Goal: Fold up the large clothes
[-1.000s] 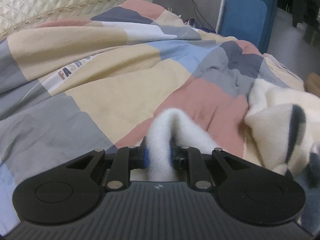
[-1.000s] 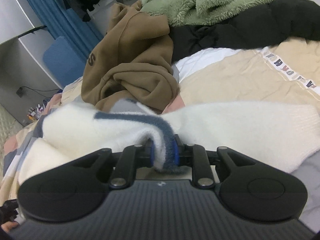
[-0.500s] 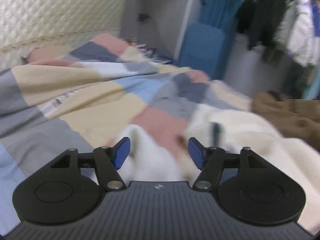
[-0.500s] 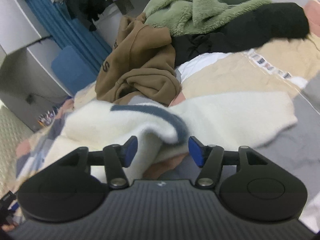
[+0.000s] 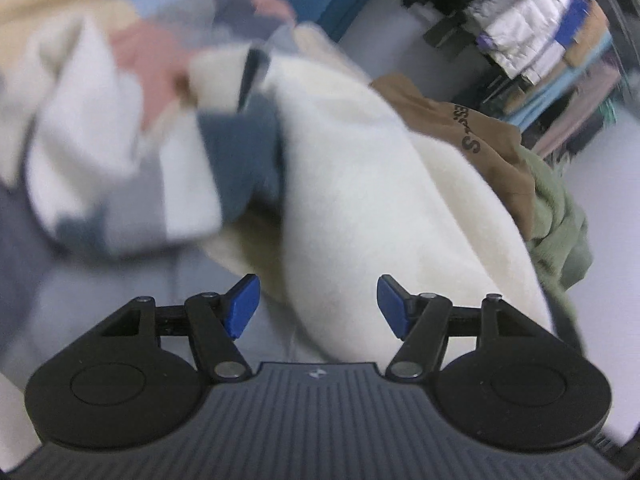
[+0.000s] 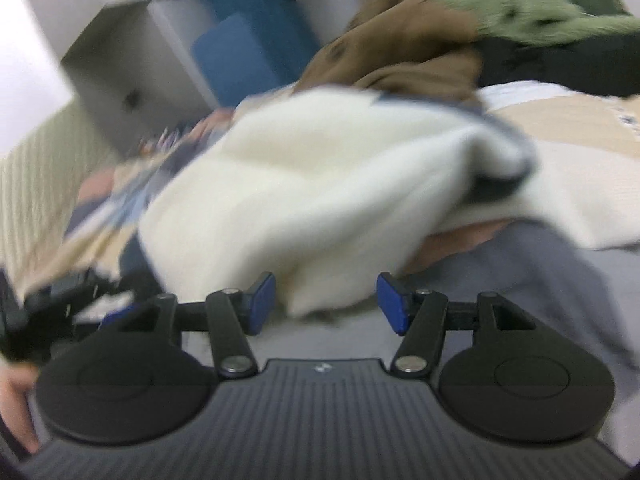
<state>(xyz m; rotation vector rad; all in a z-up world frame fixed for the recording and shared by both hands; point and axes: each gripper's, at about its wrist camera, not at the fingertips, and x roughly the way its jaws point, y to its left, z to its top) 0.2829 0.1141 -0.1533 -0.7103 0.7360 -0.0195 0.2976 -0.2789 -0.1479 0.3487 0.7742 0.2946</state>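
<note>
One cream sweater [image 5: 360,184], one brown hoodie [image 5: 472,128], one green fleece [image 5: 560,216], two claws

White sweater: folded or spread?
Folded over, not neatly: the white sweater lies doubled on the bed, top layer curling over at its edge.

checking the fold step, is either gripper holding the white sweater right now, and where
Nothing is held: left gripper and right gripper are open, the sweater lying loose.

A home bedroom: a bed with a patchwork quilt [image 5: 168,52], a rack of hanging clothes [image 5: 536,36], heaped garments [image 6: 404,52].
</note>
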